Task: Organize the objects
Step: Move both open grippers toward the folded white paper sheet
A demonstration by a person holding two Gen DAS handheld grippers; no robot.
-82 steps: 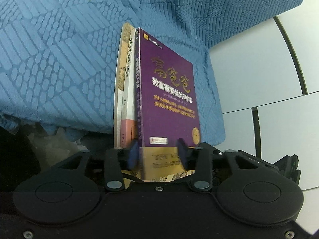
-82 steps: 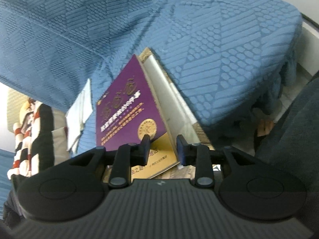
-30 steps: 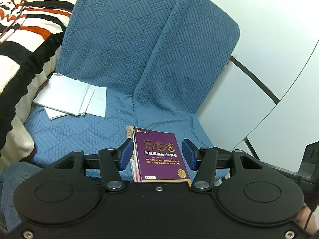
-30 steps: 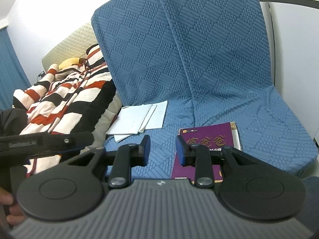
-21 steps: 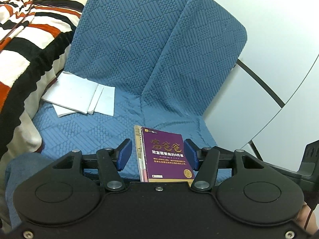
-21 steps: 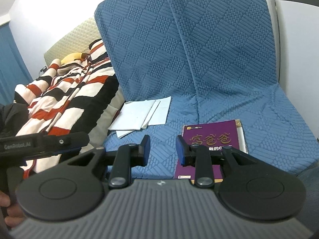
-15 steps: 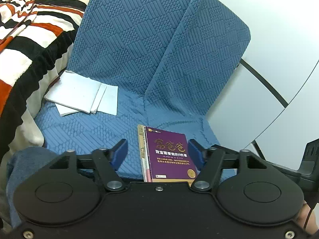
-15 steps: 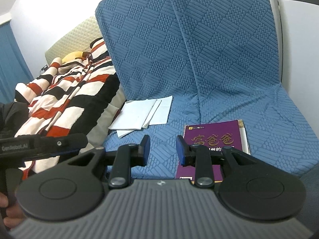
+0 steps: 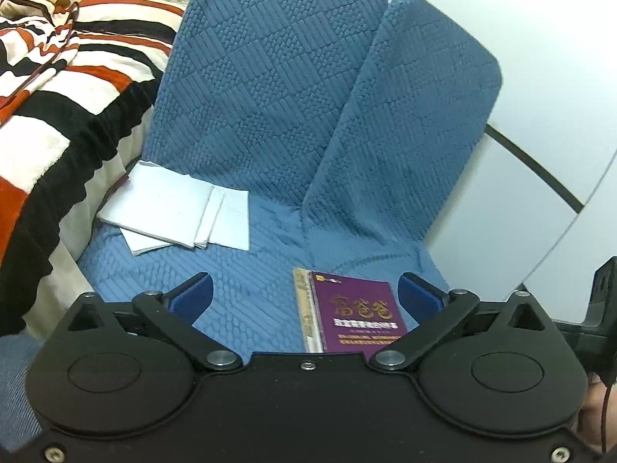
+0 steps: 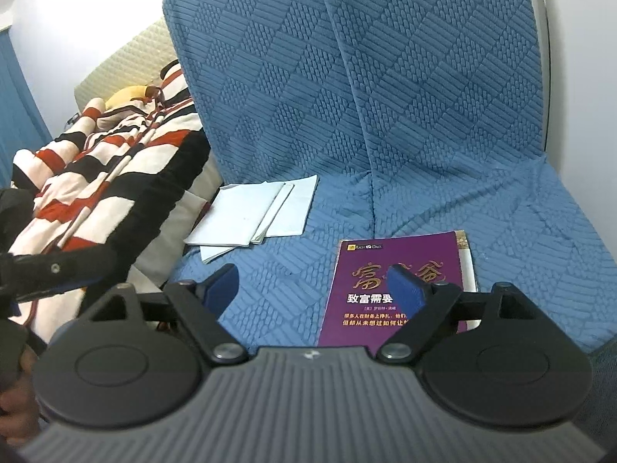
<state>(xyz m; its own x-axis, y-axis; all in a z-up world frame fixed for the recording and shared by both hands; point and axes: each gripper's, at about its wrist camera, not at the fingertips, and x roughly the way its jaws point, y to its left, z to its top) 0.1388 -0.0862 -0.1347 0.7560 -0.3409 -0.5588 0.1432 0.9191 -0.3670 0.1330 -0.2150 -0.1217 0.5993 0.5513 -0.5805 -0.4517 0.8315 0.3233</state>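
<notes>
Left wrist view gives me the widest look: a blue quilted sofa fills most of the frame, its two back cushions upright against a pale wall and its seat spreading toward me. To the left of it I see a striped blanket in white, black and red, heaped up against the sofa's left edge. On the seat, toward the back left, a stack of white folded cloths lies flat, its layers fanned slightly to the right. Nearer to me and toward the right half of the seat lies the purple book, flat and cover up with gold lettering, resting on another book whose pale edge shows along its left side; the two are well apart from the cloths. My left gripper hangs above the seat with its jaws spread wide, the blue pads standing on either side of the books without touching them and holding nothing. On the right wrist view I get the same sofa, the blanket at left, the cloths at the back of the seat and the purple book lying flat at the right. My right gripper is likewise spread open and empty, its right pad overlapping the book's cover in the frame, though I cannot tell whether it touches.
</notes>
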